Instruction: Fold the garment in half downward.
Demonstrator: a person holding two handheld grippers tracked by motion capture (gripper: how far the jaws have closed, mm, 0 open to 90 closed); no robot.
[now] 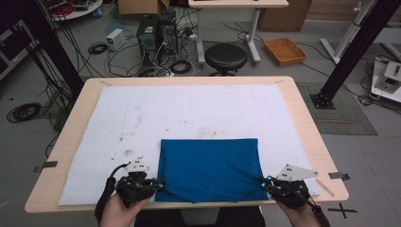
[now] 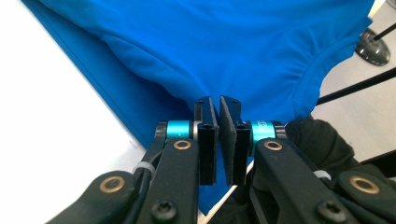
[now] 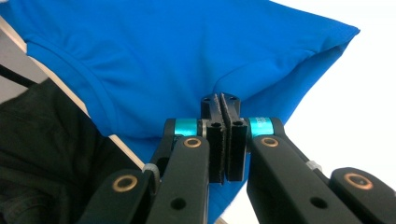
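Observation:
A blue shirt lies folded into a rectangle on the white mat, with its near edge at the table's front. My left gripper is at the shirt's near left corner, my right gripper at its near right corner. In the left gripper view the blue shirt bunches toward the left gripper, whose jaws pinch the cloth with only a thin slit between them. In the right gripper view the right gripper is shut tight on a fold of the shirt, and creases run to its tips.
The wooden table carries the stained mat. Beyond its far edge stand a black stool, computer towers among floor cables, and an orange tray. Black frame posts rise at both sides.

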